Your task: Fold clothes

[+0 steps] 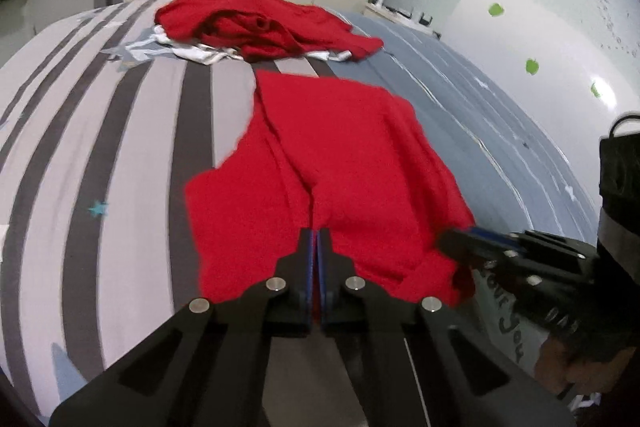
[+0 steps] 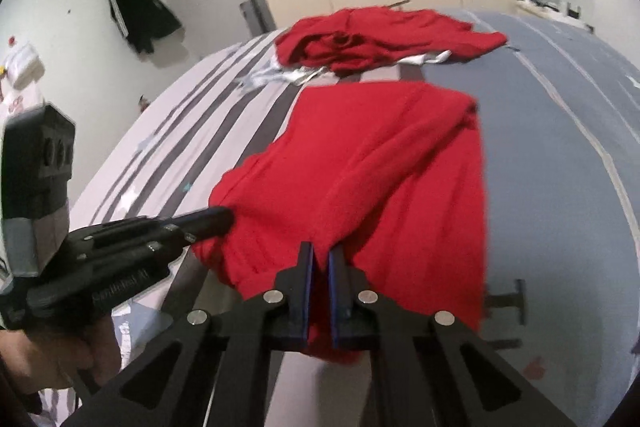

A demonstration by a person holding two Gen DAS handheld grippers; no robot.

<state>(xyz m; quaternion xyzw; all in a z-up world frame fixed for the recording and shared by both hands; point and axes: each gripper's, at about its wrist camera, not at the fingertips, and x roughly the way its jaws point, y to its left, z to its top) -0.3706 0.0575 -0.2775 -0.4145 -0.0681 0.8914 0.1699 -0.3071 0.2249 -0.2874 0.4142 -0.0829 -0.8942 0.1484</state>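
A fold is judged to be in hand: the red garment (image 1: 340,163), spread at centre frame on the bed (image 1: 132,131), is pinched at its near edge by the left hand-held gripper (image 1: 318,233) and the right hand-held gripper (image 2: 321,251). Both corners should next be carried toward the upper frame together. No containers are seen; a heap of clothes (image 1: 264,27) lies beyond.

We saw even, rather dim indoor light with soft shadows and strong fisheye bending, with dark corners at the edges. The right wrist view was blurred, and the red garment (image 2: 380,179) looked oversaturated, almost without texture.
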